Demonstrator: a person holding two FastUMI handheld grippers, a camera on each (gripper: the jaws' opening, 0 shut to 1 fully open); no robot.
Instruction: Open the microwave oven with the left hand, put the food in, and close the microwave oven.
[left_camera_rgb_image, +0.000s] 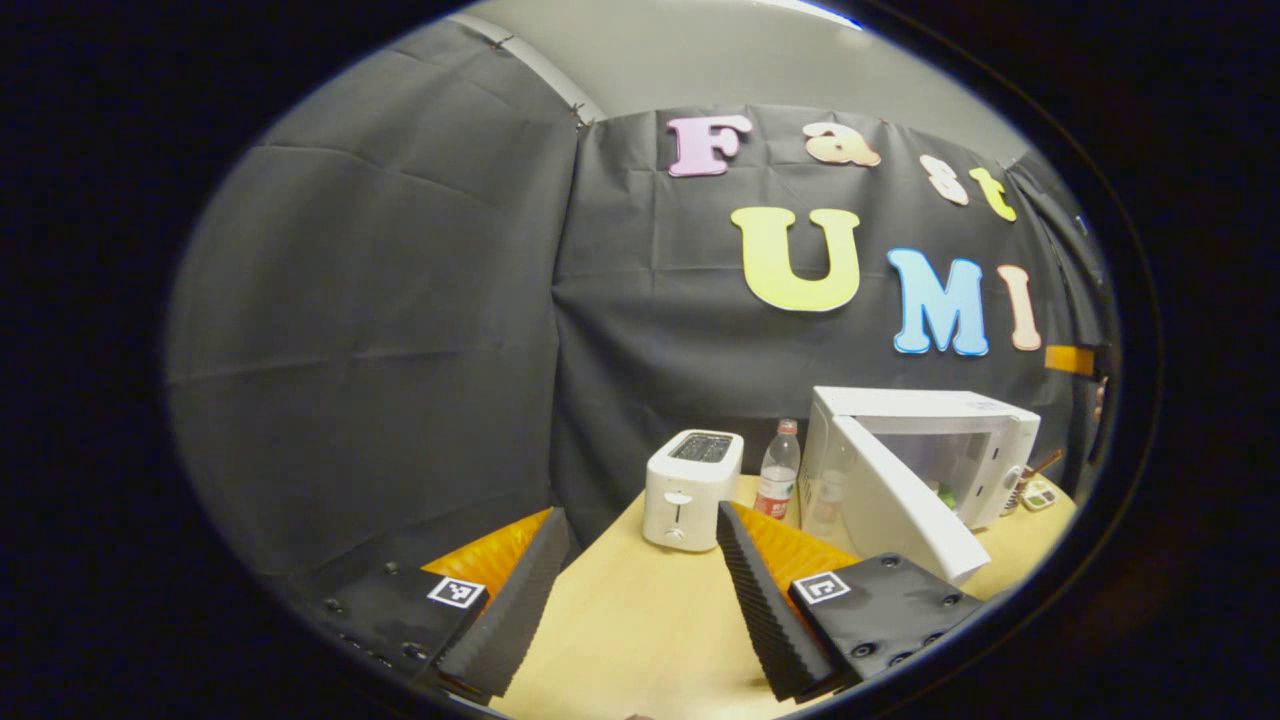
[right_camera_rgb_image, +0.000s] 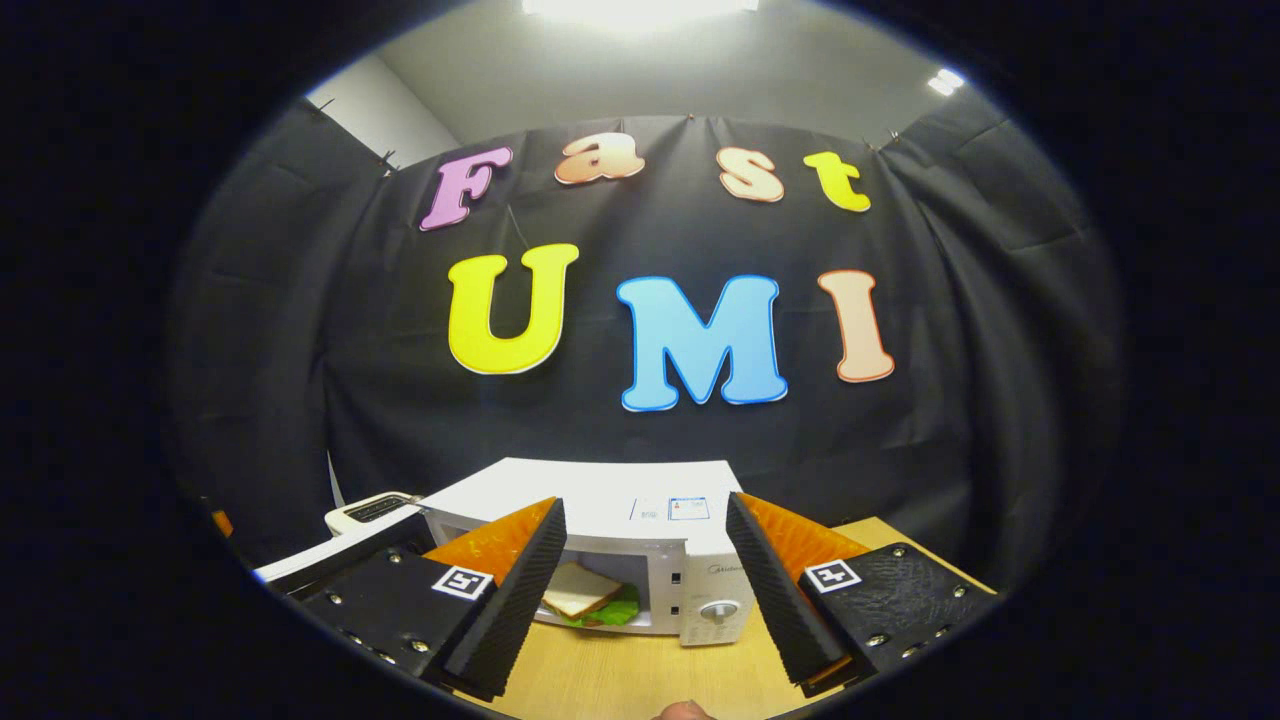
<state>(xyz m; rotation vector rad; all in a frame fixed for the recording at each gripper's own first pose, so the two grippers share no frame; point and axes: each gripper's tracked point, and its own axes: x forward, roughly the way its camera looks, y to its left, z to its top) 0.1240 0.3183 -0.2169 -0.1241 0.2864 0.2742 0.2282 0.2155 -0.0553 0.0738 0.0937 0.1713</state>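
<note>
Sandwich (right_camera_rgb_image: 583, 592): lay inside the microwave (right_camera_rgb_image: 640, 520).
Door (left_camera_rgb_image: 900, 505): stood open.
Left gripper (left_camera_rgb_image: 640, 600), right gripper (right_camera_rgb_image: 640, 600): fingers spread, empty.
Risk: a glancing push might leave the door unlatched.

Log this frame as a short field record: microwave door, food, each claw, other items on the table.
microwave door: open, swung out from the white microwave; door
food: sandwich with green lettuce, inside the microwave cavity
left claw: open, empty, above the table, apart from the door
right claw: open, empty, facing the microwave opening
table: light wood
other items: white toaster; plastic bottle between toaster and microwave
task stage: food in, door not yet closed
</note>
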